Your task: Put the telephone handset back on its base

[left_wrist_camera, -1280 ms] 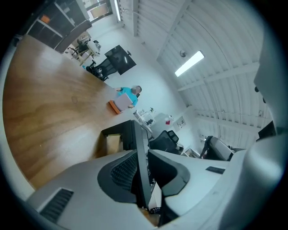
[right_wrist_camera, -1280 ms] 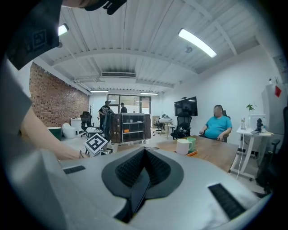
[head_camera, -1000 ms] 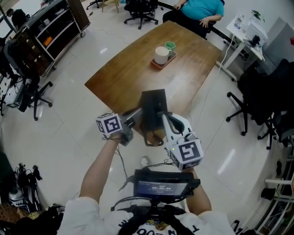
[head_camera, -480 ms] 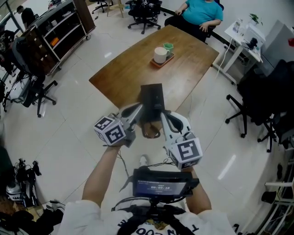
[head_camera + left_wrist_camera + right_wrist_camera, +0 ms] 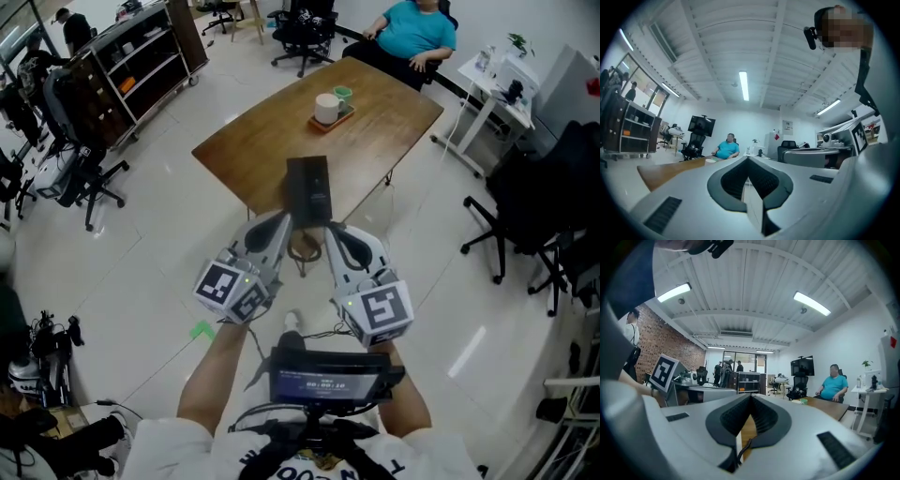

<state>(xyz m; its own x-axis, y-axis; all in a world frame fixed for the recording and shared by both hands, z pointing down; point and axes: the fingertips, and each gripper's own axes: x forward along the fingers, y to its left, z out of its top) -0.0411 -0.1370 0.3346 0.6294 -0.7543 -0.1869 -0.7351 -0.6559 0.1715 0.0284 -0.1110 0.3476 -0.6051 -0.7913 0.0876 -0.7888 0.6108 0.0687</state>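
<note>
The black telephone [image 5: 309, 190] lies on the near corner of the wooden table [image 5: 253, 141], seen as one dark block; I cannot tell handset from base. Its coiled cord [image 5: 302, 251] hangs in a loop over the table edge. My left gripper [image 5: 285, 222] is shut and empty, just short of the phone's near left corner. On the other side my right gripper [image 5: 330, 233] is shut too, with nothing held. In the left gripper view the jaws [image 5: 748, 161] meet at the tip. In the right gripper view the jaws [image 5: 750, 397] meet, with the cord [image 5: 742, 452] showing below them.
A white cup on a small tray [image 5: 328, 111] and a green cup [image 5: 347, 93] stand at the table's far end. A person in a teal shirt [image 5: 412, 21] sits beyond it. Black office chairs [image 5: 525, 206] stand at the right, and shelves [image 5: 122, 66] at the far left.
Both grippers have drawn back from the phone towards me and risen. The left one has rolled, so its marker cube sits lower at the left. The phone has not moved on the table.
</note>
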